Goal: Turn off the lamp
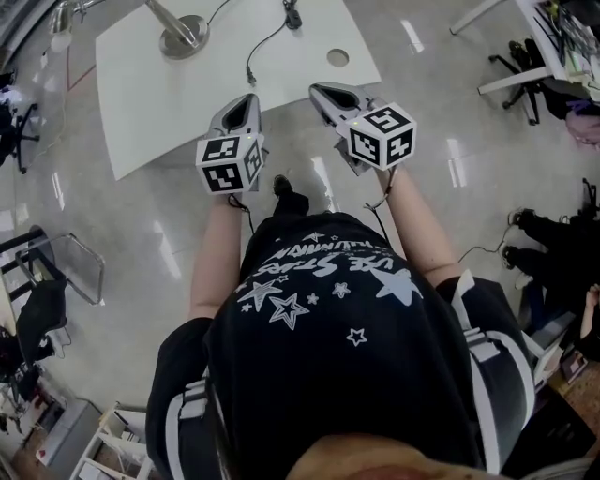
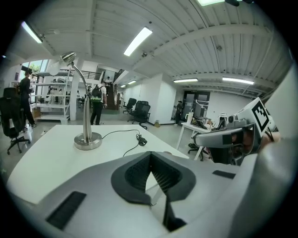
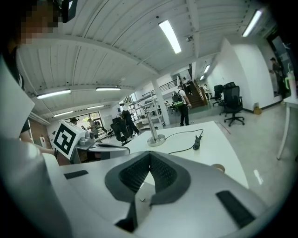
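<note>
A silver gooseneck lamp stands on the white table [image 1: 281, 84], its round base [image 1: 183, 37] at the far left. In the left gripper view the base [image 2: 87, 141] and shade [image 2: 69, 57] show; I cannot tell if it is lit. Its black cord runs right to an inline switch [image 1: 292, 17] [image 2: 142, 140] [image 3: 197, 141]. My left gripper [image 1: 246, 101] [image 2: 150, 154] and right gripper [image 1: 328, 91] [image 3: 149, 154] hover side by side over the table's near edge, well short of the lamp and switch. Both are shut with nothing between the jaws.
A round cable hole [image 1: 337, 58] sits in the table's right part. The cord's loose end [image 1: 249, 75] lies mid-table. A black chair [image 1: 42, 309] stands on the floor at left, desks and chairs [image 1: 525, 66] at right. People walk in the background [image 2: 97, 104].
</note>
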`<act>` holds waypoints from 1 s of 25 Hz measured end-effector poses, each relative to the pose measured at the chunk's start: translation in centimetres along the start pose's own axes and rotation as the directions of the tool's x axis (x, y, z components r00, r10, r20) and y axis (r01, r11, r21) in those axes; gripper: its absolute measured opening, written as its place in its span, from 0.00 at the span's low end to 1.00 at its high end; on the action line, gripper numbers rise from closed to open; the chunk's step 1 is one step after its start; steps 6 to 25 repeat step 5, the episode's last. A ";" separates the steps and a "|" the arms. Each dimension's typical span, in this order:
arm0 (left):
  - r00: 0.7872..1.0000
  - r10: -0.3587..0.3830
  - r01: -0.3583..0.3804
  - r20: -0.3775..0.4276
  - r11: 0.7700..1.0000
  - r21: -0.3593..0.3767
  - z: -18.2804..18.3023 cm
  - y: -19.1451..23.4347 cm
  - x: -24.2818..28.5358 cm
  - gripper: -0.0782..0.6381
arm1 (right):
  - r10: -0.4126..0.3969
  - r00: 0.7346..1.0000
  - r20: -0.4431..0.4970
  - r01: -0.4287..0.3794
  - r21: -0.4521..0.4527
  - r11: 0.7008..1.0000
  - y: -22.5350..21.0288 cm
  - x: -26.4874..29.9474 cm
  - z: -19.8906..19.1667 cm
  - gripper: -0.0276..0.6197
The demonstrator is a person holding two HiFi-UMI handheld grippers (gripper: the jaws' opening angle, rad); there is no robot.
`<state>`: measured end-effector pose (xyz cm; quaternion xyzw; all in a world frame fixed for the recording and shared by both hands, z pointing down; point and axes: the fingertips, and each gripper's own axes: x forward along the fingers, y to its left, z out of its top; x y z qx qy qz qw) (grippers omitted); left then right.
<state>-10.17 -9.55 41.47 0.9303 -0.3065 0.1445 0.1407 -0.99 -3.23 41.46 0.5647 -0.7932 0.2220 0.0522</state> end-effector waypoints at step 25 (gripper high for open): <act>1.000 -0.016 0.016 0.003 1.000 0.009 -0.7 -4.3 -1.9 0.12 | -0.011 1.000 0.024 0.012 -0.019 1.000 0.3 -4.3 -0.5 0.05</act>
